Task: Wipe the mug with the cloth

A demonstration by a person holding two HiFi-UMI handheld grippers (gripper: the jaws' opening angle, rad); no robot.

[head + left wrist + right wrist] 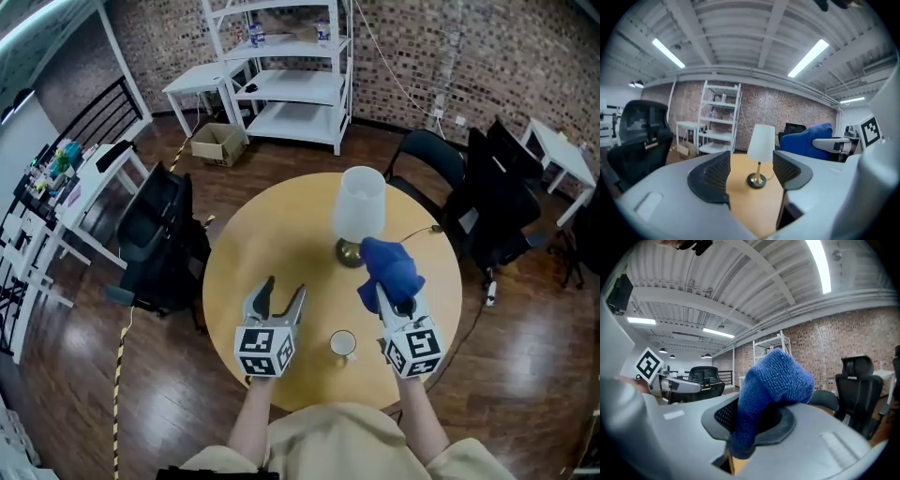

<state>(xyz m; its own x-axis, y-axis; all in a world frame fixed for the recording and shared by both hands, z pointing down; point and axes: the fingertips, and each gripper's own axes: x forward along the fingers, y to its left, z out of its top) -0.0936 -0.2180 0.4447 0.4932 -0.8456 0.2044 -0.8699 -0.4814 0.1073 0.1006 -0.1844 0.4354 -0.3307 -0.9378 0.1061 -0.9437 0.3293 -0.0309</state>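
Note:
A small white mug (343, 345) stands on the round wooden table (272, 234) near its front edge, between my two grippers and touched by neither. My left gripper (280, 292) is to the mug's left, open, with nothing between its jaws; in the left gripper view (751, 169) only the table and the lamp show between them. My right gripper (389, 300) is to the mug's right, shut on a blue cloth (389, 265). The cloth (771, 385) bulges up out of the jaws in the right gripper view and hides most of the pads.
A table lamp with a white shade (360, 206) and brass foot (350, 251) stands mid-table, just behind the cloth. Black office chairs (159, 239) ring the table on the left and back right (497, 202). A white shelf unit (295, 70) stands at the brick wall.

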